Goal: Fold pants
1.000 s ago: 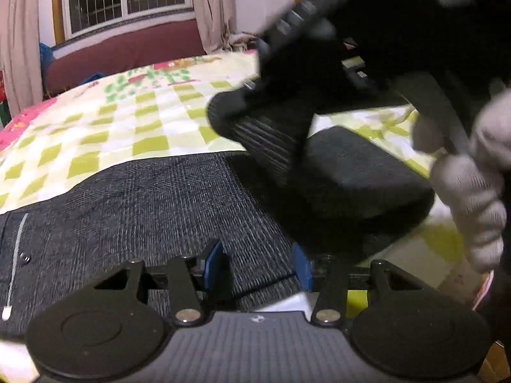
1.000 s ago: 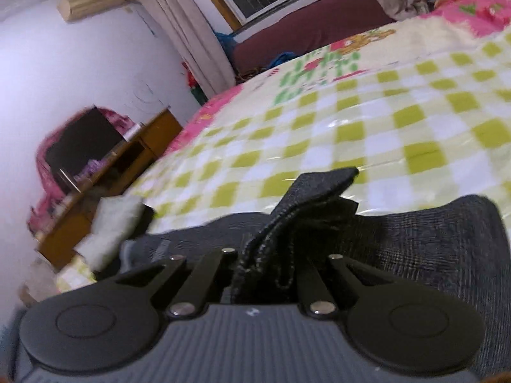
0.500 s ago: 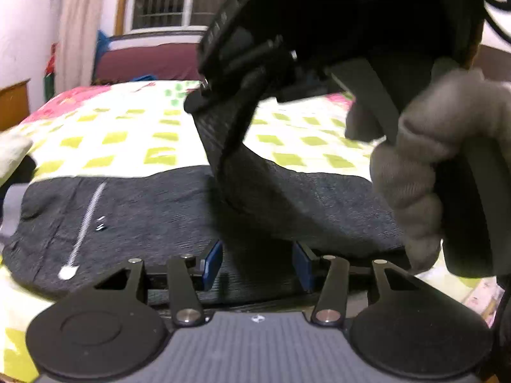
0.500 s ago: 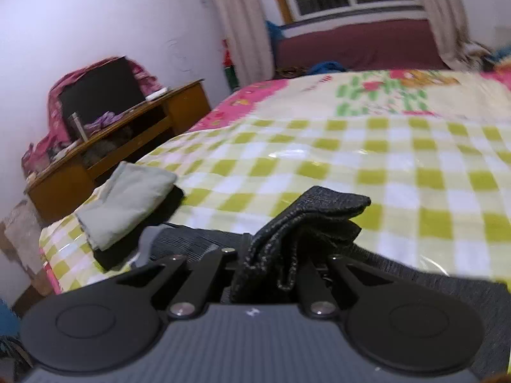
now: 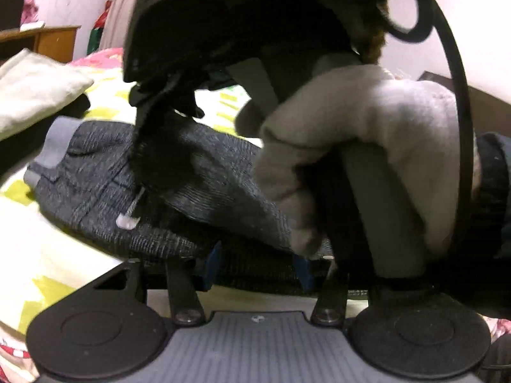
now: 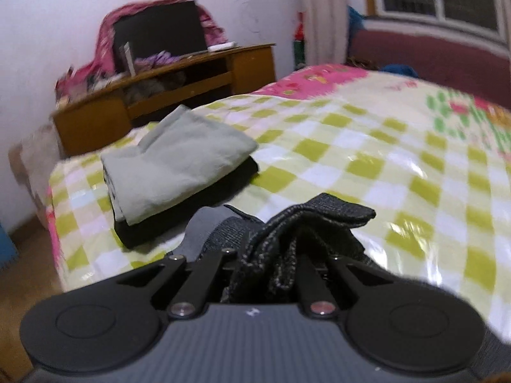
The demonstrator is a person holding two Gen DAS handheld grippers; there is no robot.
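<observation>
Pants point(image 5: 95, 188) on bed point(image 6: 399, 159): right tongs point(image 6: 274, 255) clamped on hem; left tongs point(image 5: 255, 265) half-open, empty. Should lay hem onto waistband, w/ edges aligned.

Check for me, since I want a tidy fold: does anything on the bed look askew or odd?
Nothing is damaged or spilled. The dark pants lie crooked, and the right gripper pinches a bunched end. The folded pile beside them looks neat.
</observation>
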